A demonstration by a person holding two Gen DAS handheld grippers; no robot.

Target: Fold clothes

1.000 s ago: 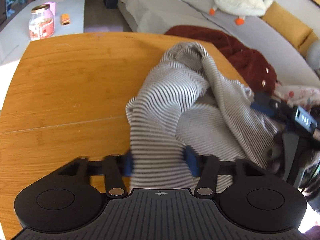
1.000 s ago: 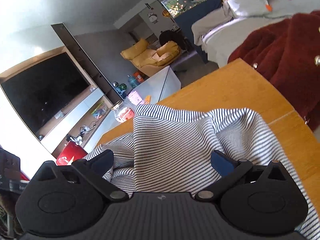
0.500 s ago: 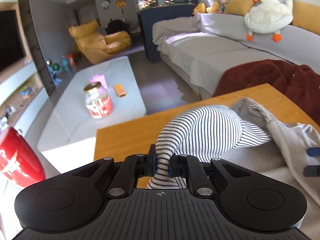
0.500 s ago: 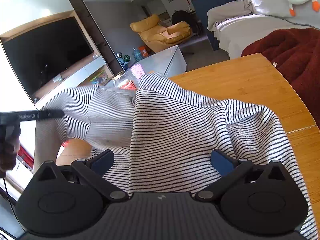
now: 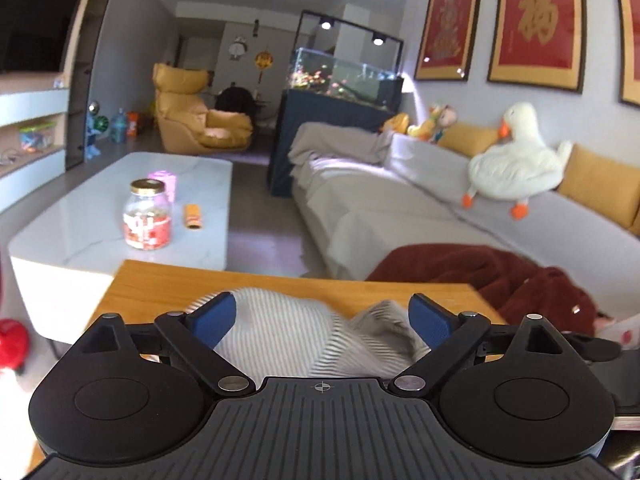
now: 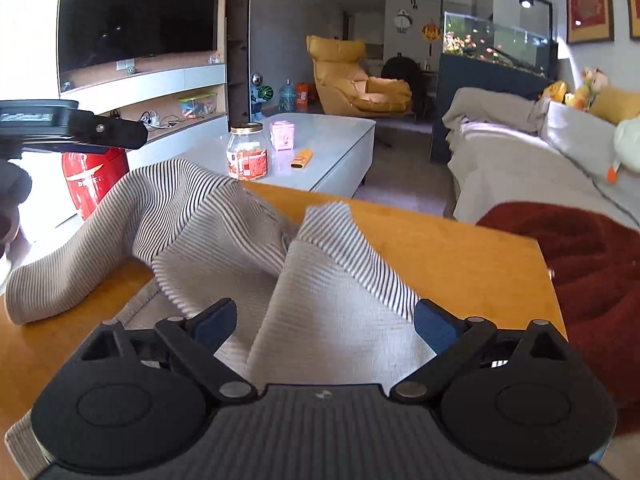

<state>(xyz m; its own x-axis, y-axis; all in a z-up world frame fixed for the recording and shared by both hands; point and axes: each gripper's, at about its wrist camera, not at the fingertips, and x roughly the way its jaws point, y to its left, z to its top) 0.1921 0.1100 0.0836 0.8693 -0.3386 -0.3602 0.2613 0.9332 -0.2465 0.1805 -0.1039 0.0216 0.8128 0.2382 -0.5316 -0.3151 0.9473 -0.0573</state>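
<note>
A grey and black striped garment (image 6: 248, 248) lies crumpled on the wooden table (image 6: 460, 256); one part trails off to the left edge. It also shows blurred in the left wrist view (image 5: 304, 332). My left gripper (image 5: 322, 318) is open and raised above the garment, holding nothing. Its body shows at the left of the right wrist view (image 6: 72, 126). My right gripper (image 6: 324, 320) is open, low over the near part of the garment.
A dark red fleece garment (image 6: 592, 264) lies off the table's right side, also seen in the left wrist view (image 5: 480, 272). Behind the table stand a white coffee table (image 5: 100, 208) with a jar (image 5: 147, 216), and a grey sofa (image 5: 400, 208).
My left gripper was shut on a fold of the striped garment half a second ago; it has opened, let go and tilted up. The garment has dropped onto the table.
</note>
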